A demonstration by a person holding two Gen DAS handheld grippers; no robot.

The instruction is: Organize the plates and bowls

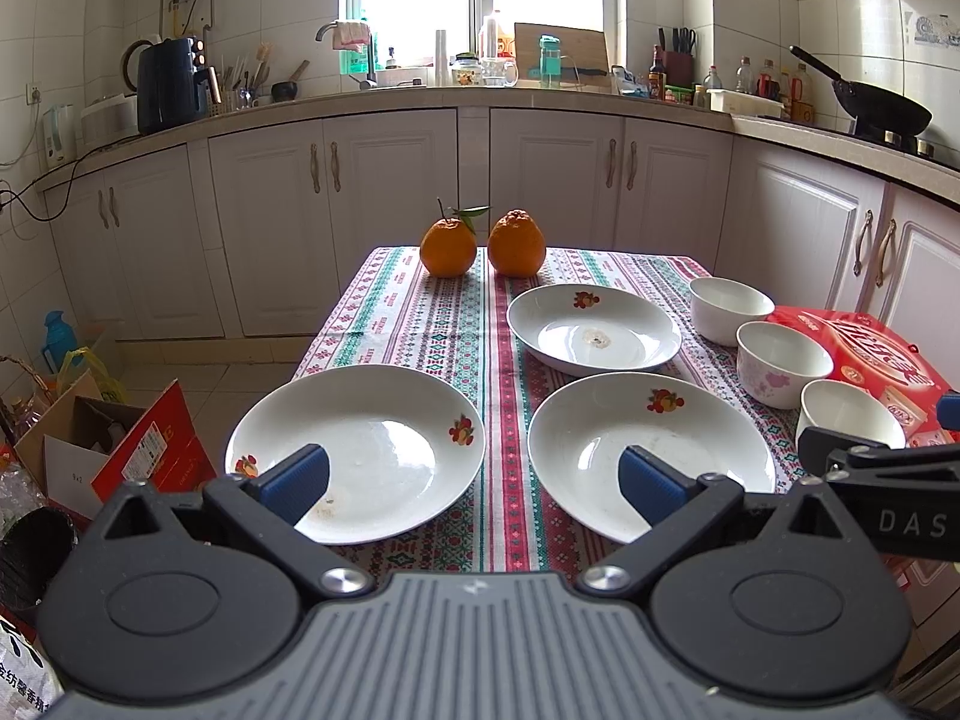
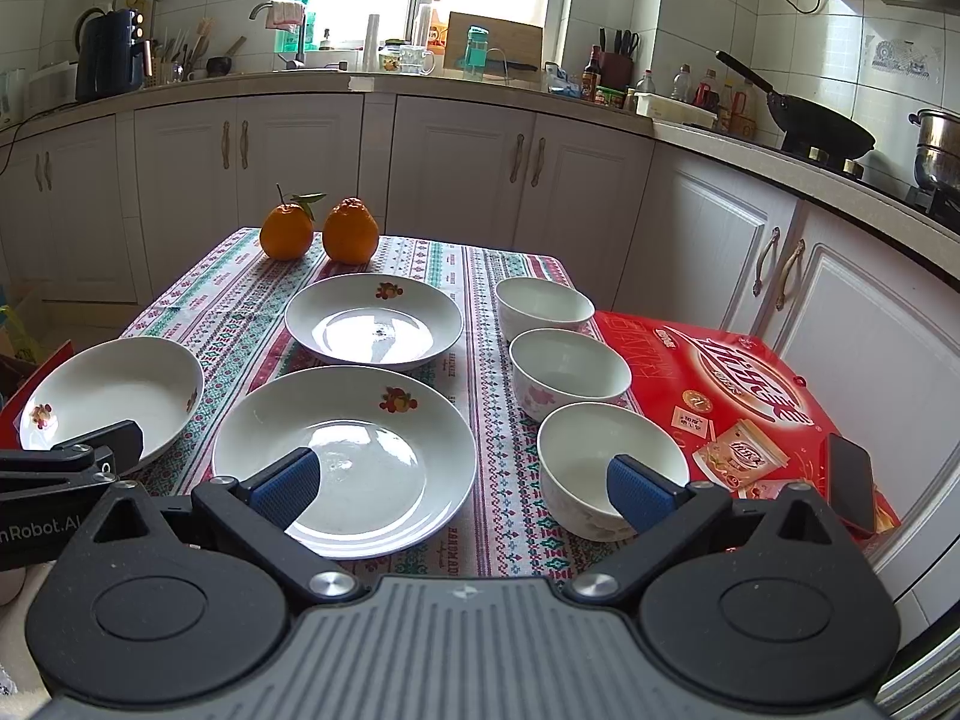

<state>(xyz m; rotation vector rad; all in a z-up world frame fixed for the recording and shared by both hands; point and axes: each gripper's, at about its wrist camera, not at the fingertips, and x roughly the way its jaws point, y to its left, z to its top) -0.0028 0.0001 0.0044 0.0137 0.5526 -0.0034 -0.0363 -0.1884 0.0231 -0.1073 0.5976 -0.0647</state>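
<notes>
Three white plates with fruit motifs lie on the patterned tablecloth: near left (image 1: 360,450) (image 2: 114,396), near middle (image 1: 651,450) (image 2: 345,456) and far (image 1: 594,327) (image 2: 375,321). Three white bowls stand in a row on the right: far (image 1: 729,306) (image 2: 543,306), middle (image 1: 783,363) (image 2: 567,369), near (image 1: 852,414) (image 2: 609,468). My left gripper (image 1: 474,483) is open and empty, above the near table edge between the two near plates. My right gripper (image 2: 465,483) is open and empty, between the middle plate and the near bowl.
Two oranges (image 1: 483,243) (image 2: 318,231) sit at the table's far edge. A red snack box (image 2: 738,402) with a black phone (image 2: 852,480) on it lies to the right of the bowls. Cardboard boxes (image 1: 108,444) stand on the floor at left. Kitchen cabinets are behind.
</notes>
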